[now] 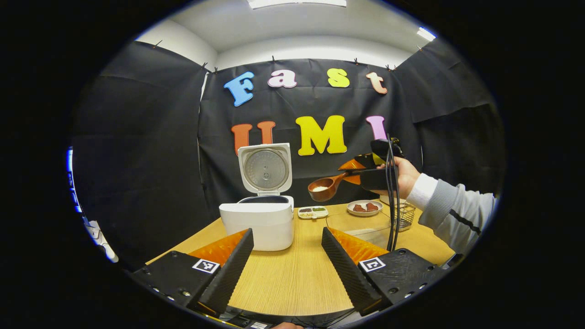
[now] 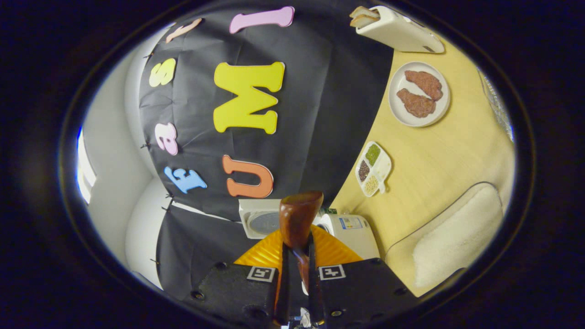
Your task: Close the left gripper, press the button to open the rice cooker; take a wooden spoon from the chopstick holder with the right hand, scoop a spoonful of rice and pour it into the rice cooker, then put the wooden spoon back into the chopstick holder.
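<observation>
**Loaded spoon in the air, short of the pot**

Nearest to us, the left gripper (image 1: 287, 256) hangs low over the table (image 1: 292, 278) with its jaws spread wide and nothing between them. Just beyond it stands the rice cooker (image 1: 257, 224), its lid (image 1: 266, 168) up and the pot open.

Farther off and well above the table, the right gripper (image 1: 361, 172) clamps the handle of the wooden spoon (image 1: 325, 186); in the right gripper view both fingers (image 2: 284, 283) press on that handle with almost no gap. The bowl carries a little white rice and hangs to the right of the cooker, not yet over the opening.

We judge the chief risk to be spilling. The right gripper view is rolled hard over, so the hand is already turned; any further roll before the bowl is over the opening would drop grains on the table. The grip sits at the handle's end, so the spoon could swivel between the pads. Coming in low could also knock the raised lid.

Behind lie the rice container (image 2: 457, 237), a divided dish (image 2: 373, 169), a plate of meat (image 2: 419, 94) and the wire chopstick holder (image 1: 404, 214).
</observation>
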`<state>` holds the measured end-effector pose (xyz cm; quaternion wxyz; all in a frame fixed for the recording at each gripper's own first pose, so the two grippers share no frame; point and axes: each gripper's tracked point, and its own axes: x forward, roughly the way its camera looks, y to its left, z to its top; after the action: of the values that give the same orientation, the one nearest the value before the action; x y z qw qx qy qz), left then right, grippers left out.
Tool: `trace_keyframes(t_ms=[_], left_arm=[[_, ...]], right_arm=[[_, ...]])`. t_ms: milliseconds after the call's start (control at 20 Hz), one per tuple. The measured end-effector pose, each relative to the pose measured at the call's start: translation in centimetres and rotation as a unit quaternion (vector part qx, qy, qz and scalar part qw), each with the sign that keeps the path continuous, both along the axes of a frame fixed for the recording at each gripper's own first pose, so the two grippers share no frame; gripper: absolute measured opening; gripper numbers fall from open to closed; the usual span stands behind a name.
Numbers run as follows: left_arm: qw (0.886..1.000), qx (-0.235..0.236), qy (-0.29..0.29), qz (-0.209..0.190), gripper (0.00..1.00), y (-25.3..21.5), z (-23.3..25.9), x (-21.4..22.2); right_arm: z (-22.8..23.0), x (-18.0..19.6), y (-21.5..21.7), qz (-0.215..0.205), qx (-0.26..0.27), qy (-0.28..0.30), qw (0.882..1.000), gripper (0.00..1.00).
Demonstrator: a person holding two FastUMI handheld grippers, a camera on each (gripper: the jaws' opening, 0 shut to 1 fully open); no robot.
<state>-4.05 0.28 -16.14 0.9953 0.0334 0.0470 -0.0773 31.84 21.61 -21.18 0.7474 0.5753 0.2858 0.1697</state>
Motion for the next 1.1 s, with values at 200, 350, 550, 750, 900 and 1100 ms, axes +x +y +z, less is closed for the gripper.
trace_keyframes(t_ms=[200, 350, 550, 750, 900, 1100], left_arm=[[1.000, 0.009, 0.003, 0.001, 0.96, 0.5, -1.1, 1.0], [1.000, 0.009, 0.009, 0.011, 0.95, 1.3, -1.7, 1.7], [1.000, -0.001, 0.022, 0.019, 0.95, 2.3, -2.6, 2.0], [0.998, 0.004, 0.030, 0.049, 0.96, 5.0, -2.9, 2.0], [0.996, -0.011, 0.050, 0.066, 0.96, 6.5, -3.6, 1.9], [0.995, -0.030, 0.058, 0.079, 0.95, 7.5, -3.8, 2.0]], right_arm=[[0.9, 2.9, 6.1, 0.022, -0.041, -0.012, 0.999, 0.21], [1.3, 5.1, 10.9, 0.036, -0.090, -0.043, 0.994, 0.21], [0.8, 8.1, 15.9, 0.041, -0.173, -0.090, 0.980, 0.22], [-0.4, 9.8, 18.4, 0.032, -0.269, -0.144, 0.952, 0.21], [-1.6, 10.2, 19.7, 0.045, -0.334, -0.184, 0.923, 0.21], [-1.4, 9.9, 21.8, 0.064, -0.401, -0.235, 0.883, 0.21]])
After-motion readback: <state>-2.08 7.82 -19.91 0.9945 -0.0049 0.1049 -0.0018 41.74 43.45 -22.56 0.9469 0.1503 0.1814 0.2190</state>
